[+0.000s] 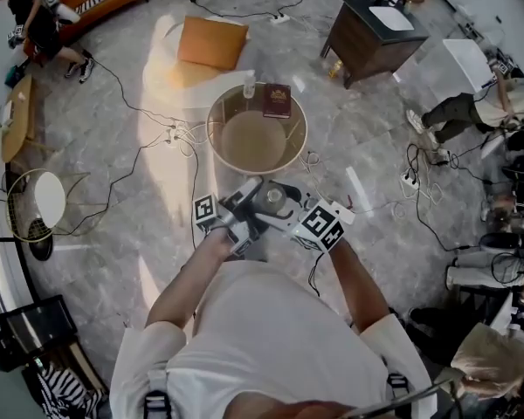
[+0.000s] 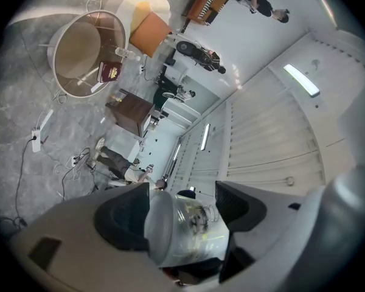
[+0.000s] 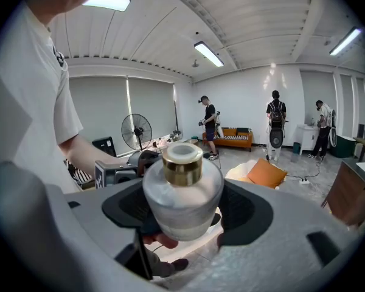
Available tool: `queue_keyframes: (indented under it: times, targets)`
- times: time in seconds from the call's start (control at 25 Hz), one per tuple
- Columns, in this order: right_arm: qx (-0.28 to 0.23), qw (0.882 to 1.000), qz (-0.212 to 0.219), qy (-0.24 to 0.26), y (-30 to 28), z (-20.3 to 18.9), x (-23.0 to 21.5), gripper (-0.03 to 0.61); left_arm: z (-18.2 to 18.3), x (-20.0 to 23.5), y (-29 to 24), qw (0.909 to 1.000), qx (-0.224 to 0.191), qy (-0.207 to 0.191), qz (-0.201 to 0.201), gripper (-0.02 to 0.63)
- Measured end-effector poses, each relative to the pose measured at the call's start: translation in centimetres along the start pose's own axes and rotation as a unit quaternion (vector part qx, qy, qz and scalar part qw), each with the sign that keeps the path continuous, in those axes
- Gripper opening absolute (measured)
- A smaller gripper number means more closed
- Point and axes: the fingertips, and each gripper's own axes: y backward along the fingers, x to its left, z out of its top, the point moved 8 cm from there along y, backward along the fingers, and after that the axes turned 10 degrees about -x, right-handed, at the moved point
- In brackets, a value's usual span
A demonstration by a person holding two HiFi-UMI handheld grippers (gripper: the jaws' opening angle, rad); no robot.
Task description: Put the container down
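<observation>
I hold the bottle [image 1: 271, 201] up in the air, near me, pinched by my left gripper [image 2: 182, 215] and right gripper [image 3: 182, 208]; it is not down yet; the round table [image 1: 249, 142] waits farther off.

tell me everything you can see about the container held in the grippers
The container is a small, rounded bottle that looks like frosted, translucent glass, with a gold collar and a pale top. It is held in mid-air over the floor, short of the round table. The right gripper and the left gripper both clamp its body.
</observation>
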Motion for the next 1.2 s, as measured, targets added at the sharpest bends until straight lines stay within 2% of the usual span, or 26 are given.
queue_keyframes:
  times: [0.64, 1.2]
  targets:
    - [0.007, 0.998, -0.059, -0.023, -8.6, 1.7, -7.0, 0.333, 10.9, -2.7, -4.5, 0.998, 0.052, 0.019, 0.031, 0.312]
    - [0.01, 0.995, -0.091, -0.035, -11.0, 2.3, -10.6, 0.333, 14.8, -3.4, -7.5, 0.9957, 0.078, 0.025, 0.044, 0.313]
